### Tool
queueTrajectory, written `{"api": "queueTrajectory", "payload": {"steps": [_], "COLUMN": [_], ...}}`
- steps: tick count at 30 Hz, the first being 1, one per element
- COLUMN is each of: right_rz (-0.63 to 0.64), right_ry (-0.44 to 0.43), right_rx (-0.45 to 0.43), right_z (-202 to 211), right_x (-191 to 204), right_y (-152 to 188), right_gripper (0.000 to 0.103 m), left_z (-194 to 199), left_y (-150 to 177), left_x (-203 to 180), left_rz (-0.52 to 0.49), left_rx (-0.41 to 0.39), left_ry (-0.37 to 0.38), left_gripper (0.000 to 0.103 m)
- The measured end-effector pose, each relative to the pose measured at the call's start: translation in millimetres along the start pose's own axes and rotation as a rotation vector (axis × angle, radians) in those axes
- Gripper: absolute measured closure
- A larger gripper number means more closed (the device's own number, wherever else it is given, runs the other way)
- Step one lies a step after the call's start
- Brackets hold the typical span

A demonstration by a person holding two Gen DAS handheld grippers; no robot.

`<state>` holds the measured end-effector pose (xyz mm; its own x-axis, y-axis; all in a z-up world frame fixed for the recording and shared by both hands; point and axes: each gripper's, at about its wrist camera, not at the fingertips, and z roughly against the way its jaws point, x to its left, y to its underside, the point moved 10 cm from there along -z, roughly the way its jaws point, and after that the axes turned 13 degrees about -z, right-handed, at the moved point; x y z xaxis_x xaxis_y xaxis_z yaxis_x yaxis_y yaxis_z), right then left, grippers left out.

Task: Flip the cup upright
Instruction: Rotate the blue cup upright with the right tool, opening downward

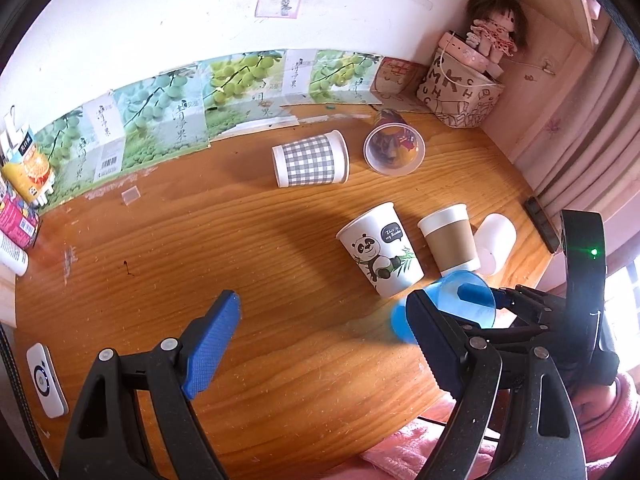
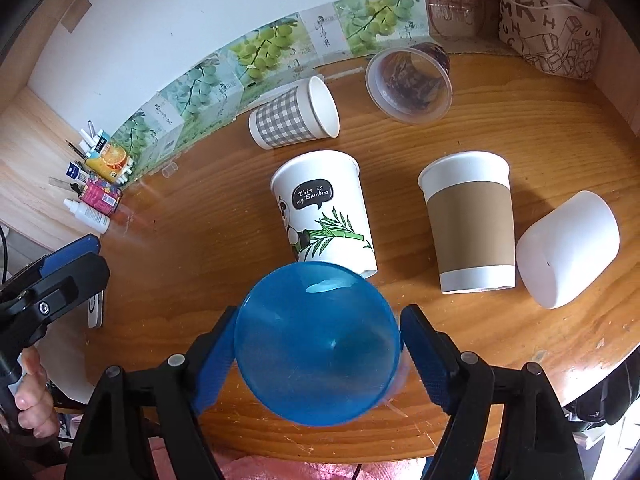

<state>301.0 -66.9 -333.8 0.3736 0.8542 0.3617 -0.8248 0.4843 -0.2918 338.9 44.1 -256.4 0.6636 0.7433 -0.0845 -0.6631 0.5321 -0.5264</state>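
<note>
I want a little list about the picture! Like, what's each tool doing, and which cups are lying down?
right tool: shut on the blue cup, mouth facing the camera
left tool: open, holding nothing
lying on their sides: checked cup, clear cup, white cup
standing mouth-down: panda cup, brown-sleeve cup
surface: wooden table

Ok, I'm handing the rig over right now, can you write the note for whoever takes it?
Right gripper: shut on the translucent blue plastic cup, held above the wooden table, mouth toward the camera, not yet upright.
Left gripper: open, empty, hovering.
On their sides: grey checked paper cup, clear plastic cup, plain white cup.
Inverted: panda paper cup, brown-sleeved paper cup.
Done: none upright.
Left: set the blue one down upright.
</note>
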Motion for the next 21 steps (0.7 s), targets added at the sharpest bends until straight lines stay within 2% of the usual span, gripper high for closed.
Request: {"api": "queueTrajectory", "payload": {"steps": [12,21], "right_rz": [-0.042,-0.028], "right_ry": [-0.029,-0.061], "right_rx": [-0.045,-0.098], "right_z": [11,26], "right_x": [-3,2], "right_y": [3,-4], "right_gripper": [0.025,0.024], "left_z": [3,6], "left_y": [-2,-5], "left_x": [3,-3], "left_rz": [-0.037,-0.025], "left_rx": [-0.002,-0.025], "left_ry": [-0.028,0.001], "left_gripper": [0.016,0.016]}}
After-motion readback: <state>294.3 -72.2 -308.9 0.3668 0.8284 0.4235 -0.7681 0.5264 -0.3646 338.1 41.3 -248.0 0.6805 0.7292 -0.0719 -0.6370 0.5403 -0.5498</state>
